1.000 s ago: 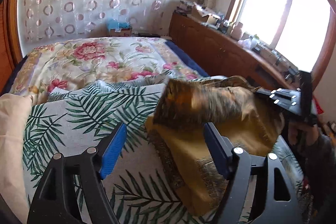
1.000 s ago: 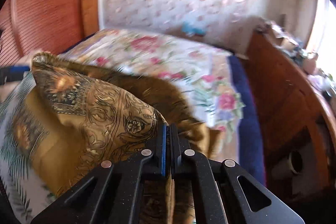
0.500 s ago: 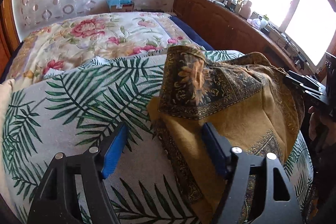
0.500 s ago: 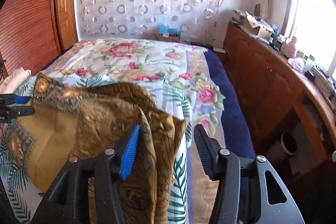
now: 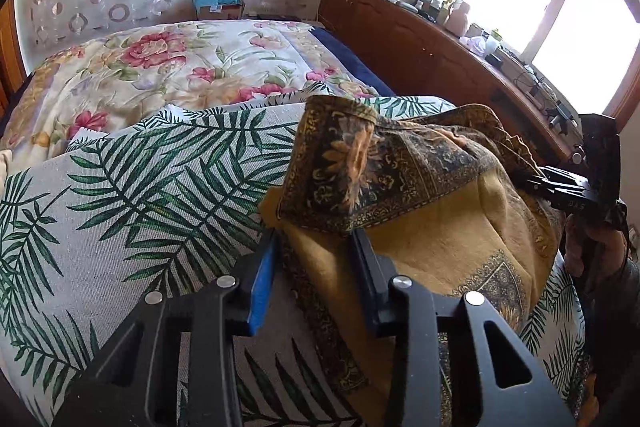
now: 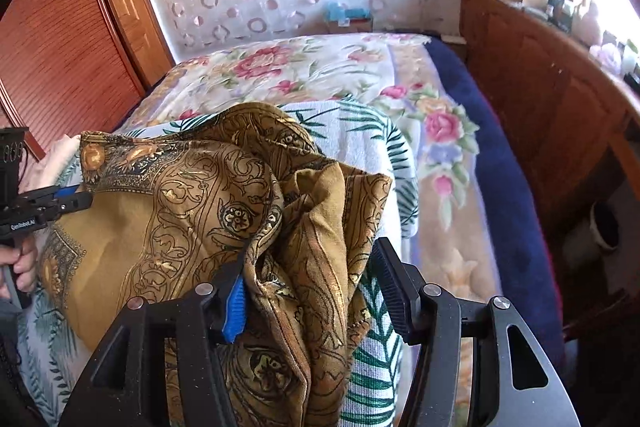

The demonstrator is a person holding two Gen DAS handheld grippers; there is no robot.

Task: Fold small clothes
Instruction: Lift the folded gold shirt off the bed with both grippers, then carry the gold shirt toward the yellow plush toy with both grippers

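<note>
A mustard-gold cloth (image 5: 432, 239) with a dark ornate border lies crumpled on a palm-leaf bedspread (image 5: 140, 187), one corner folded back over itself. My left gripper (image 5: 314, 243) straddles the cloth's left edge under that folded corner. Its jaws are closing and a gap still shows between the pads and the fabric. In the right wrist view the cloth (image 6: 160, 211) bunches up between the fingers of my right gripper (image 6: 310, 255), which stands open and does not pinch it. The left gripper (image 6: 76, 197) shows at the cloth's far left corner, the right gripper (image 5: 532, 183) at its right side.
A floral quilt (image 5: 160, 67) covers the far half of the bed. A long wooden cabinet (image 5: 420, 43) with clutter on top runs along the right under the window. A louvred wooden wardrobe (image 6: 52, 39) stands left. A mug (image 6: 604, 227) sits low beside the bed.
My right gripper let go of the lifted cloth and opened, and the fold dropped onto the bed. My left gripper came down onto the cloth's edge and its jaws narrowed.
</note>
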